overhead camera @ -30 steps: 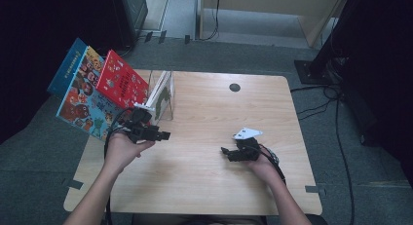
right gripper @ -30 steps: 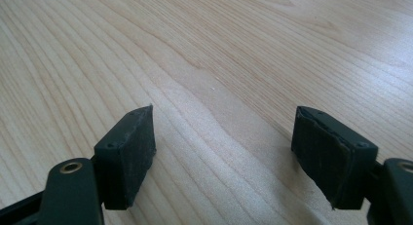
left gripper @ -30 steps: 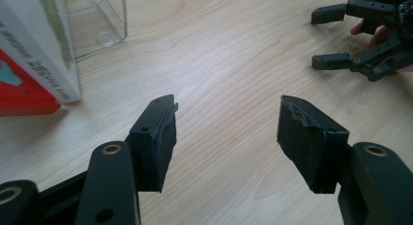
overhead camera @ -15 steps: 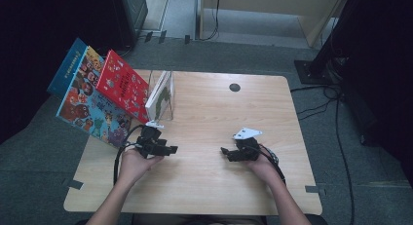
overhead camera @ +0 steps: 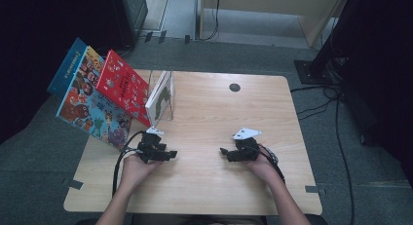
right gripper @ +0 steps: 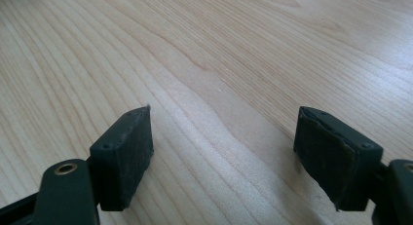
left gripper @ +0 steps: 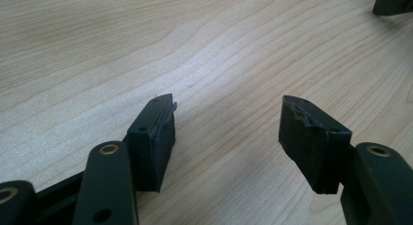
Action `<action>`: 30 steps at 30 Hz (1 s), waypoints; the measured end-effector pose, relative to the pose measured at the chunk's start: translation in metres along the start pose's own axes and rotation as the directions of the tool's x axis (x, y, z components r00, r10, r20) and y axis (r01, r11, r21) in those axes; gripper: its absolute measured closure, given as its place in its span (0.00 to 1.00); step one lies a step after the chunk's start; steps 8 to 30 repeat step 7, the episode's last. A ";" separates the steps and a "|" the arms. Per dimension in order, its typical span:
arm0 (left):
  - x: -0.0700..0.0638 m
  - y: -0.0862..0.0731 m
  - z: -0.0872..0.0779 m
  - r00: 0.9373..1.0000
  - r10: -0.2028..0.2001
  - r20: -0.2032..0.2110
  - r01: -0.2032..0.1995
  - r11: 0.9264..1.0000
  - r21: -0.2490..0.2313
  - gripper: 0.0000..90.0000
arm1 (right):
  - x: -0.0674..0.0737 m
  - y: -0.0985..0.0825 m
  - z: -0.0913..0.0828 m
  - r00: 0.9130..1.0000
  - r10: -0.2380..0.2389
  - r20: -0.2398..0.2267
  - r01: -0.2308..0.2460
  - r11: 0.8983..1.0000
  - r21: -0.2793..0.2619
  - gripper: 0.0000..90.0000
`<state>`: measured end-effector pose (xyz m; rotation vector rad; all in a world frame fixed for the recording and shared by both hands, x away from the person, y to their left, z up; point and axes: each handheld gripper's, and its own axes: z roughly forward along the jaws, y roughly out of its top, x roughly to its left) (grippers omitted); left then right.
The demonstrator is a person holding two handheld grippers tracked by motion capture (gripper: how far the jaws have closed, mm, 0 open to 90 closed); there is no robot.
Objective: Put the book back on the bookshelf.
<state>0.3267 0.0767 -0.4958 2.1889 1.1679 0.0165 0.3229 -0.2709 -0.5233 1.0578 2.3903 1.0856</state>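
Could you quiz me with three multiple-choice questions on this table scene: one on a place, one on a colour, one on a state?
1. Where do the picture books stand?
A. at the table's left edge
B. at its right edge
C. in its middle

2. What colour is the cover of the book next to the clear stand?
A. green
B. red
C. yellow

3. How are the left gripper's jaws?
A. shut on a book
B. shut on nothing
C. open with nothing between

Answers:
1 A: the colourful picture books lean at the left edge of the light wooden table.
2 B: the red-covered book leans beside the clear plastic stand.
3 C: the left gripper shows bare wood between its parted jaws.
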 end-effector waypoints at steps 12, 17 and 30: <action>-0.003 -0.004 0.001 0.999 0.047 -0.023 -0.047 0.999 -0.017 0.42 | 0.000 0.000 0.000 1.000 -0.006 -0.002 0.006 1.000 0.003 0.23; -0.003 -0.004 0.001 0.999 0.047 -0.023 -0.047 0.999 -0.017 0.42 | 0.000 0.000 0.000 1.000 -0.006 -0.002 0.006 1.000 0.003 0.23; -0.003 -0.004 0.001 0.999 0.047 -0.023 -0.047 0.999 -0.017 0.42 | 0.000 0.000 0.000 1.000 -0.006 -0.002 0.006 1.000 0.003 0.23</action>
